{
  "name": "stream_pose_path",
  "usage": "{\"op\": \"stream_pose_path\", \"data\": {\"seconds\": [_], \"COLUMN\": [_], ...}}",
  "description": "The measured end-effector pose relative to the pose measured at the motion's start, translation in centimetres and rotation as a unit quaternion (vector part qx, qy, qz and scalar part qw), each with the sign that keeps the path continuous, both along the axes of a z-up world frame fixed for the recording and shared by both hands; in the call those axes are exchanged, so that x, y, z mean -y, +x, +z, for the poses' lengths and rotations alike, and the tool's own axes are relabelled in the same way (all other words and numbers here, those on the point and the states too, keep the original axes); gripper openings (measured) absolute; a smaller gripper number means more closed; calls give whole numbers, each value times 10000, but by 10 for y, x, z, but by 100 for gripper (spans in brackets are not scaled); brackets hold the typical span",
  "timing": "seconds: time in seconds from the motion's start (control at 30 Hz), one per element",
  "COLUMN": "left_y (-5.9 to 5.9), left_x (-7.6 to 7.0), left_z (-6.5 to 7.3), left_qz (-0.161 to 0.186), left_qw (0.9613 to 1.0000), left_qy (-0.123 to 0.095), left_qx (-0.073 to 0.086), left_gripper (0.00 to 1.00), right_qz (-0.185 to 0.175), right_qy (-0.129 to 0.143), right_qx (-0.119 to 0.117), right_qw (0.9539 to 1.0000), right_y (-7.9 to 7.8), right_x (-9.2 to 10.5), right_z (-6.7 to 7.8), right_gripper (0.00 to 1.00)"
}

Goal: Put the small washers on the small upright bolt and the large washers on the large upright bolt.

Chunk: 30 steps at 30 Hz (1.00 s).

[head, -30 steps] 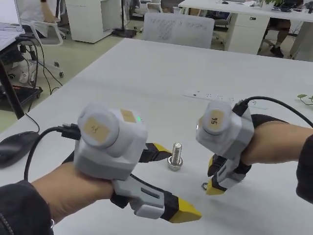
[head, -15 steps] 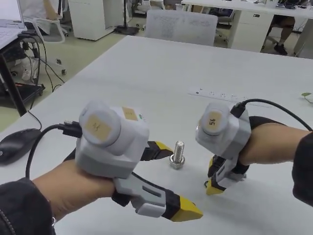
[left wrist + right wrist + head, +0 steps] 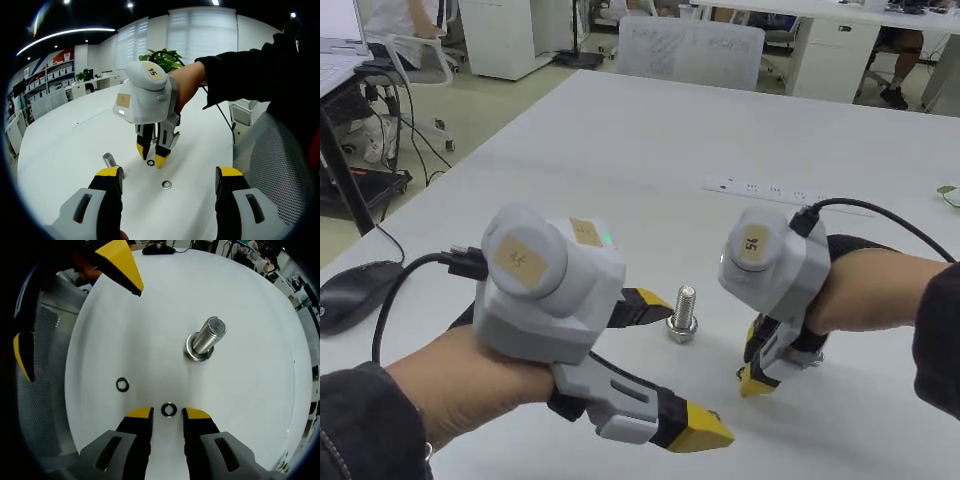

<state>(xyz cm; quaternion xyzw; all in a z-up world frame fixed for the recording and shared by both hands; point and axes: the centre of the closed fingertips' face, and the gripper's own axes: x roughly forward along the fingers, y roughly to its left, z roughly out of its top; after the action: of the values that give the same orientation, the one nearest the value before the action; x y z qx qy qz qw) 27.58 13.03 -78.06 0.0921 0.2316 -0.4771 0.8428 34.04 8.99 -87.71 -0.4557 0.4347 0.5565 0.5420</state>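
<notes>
2 small dark washers lie flat on the white surface (image 3: 620,150). In the right gripper view, 1 washer (image 3: 169,409) sits in the gap between the yellow jaw tips of the right hand-held gripper (image 3: 167,415). The jaws stand narrowly apart, a little wider than the ring, and neither tip touches it; nothing is gripped. The 2nd washer (image 3: 122,385) lies near, off to the left of those jaws in that view.

1 silver bolt (image 3: 206,340) stands upright on the surface, head down, threads up, well apart from both washers. No ring shows on its shank.

In the head view, the right hand-held gripper (image 3: 752,380) points down with its tips at the surface, to the right of the bolt (image 3: 682,312). The left hand-held gripper (image 3: 685,368) is held low and level, jaws spread wide, holding nothing; 1 jaw tip sits just beside the bolt.

In the left gripper view, its own jaws (image 3: 167,172) are wide apart. The bolt (image 3: 110,161) shows just above its left jaw. The right hand-held gripper (image 3: 152,155) hangs ahead with 1 washer (image 3: 150,162) between its tips, and the other washer (image 3: 166,185) lies nearer the camera.
</notes>
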Motion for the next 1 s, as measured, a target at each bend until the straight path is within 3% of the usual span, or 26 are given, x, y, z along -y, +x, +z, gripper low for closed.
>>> {"op": "stream_pose_path", "data": {"seconds": [0.47, 1.0], "left_y": [0, -1], "left_x": [0, 1], "left_z": [-1, -2], "left_qz": [-10, -17], "left_qw": [10000, 10000], "left_qy": [16, 25], "left_qx": [1, -16], "left_gripper": [76, 76], "right_qz": [78, -55], "right_qy": [-38, -128], "right_qx": [63, 97], "right_qw": [9999, 9999], "right_y": [-1, -2], "right_x": [0, -1], "right_z": [0, -1], "right_gripper": [14, 13]}}
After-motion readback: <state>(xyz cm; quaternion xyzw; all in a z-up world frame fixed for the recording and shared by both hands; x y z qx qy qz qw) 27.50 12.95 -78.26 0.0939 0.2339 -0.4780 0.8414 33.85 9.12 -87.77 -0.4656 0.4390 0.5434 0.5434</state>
